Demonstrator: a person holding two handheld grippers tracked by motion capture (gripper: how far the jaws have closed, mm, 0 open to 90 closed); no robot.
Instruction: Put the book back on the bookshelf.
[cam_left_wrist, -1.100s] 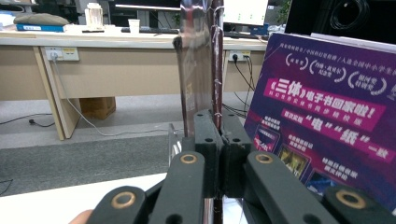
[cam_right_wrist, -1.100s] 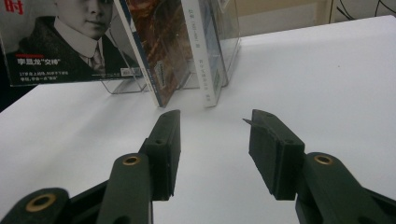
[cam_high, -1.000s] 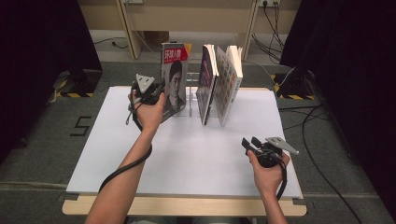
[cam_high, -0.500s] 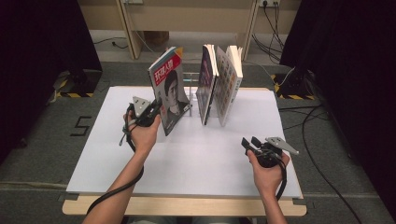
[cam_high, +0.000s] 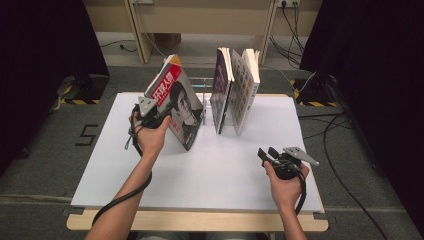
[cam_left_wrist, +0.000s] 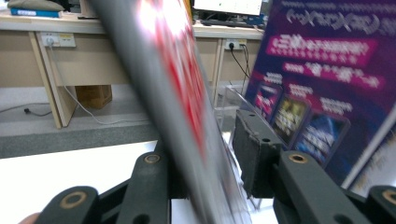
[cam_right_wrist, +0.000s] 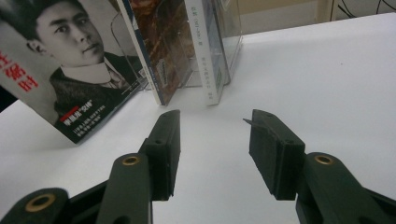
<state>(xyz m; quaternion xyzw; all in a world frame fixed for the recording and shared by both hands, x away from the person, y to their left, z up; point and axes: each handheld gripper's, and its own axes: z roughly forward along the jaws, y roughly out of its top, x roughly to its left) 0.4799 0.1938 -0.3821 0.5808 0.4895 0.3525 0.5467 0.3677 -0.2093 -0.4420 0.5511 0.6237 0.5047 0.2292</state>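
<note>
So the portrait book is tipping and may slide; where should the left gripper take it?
Grip the portrait book on its raised left edge, coming from the left: it leans with that edge clear. The left gripper straddles it, jaws just opening.

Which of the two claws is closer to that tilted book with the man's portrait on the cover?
The left. The left claw is right at the tilted portrait book, its jaws around the cover's edge and just opening. The right claw rests open on the table, well away.
</note>
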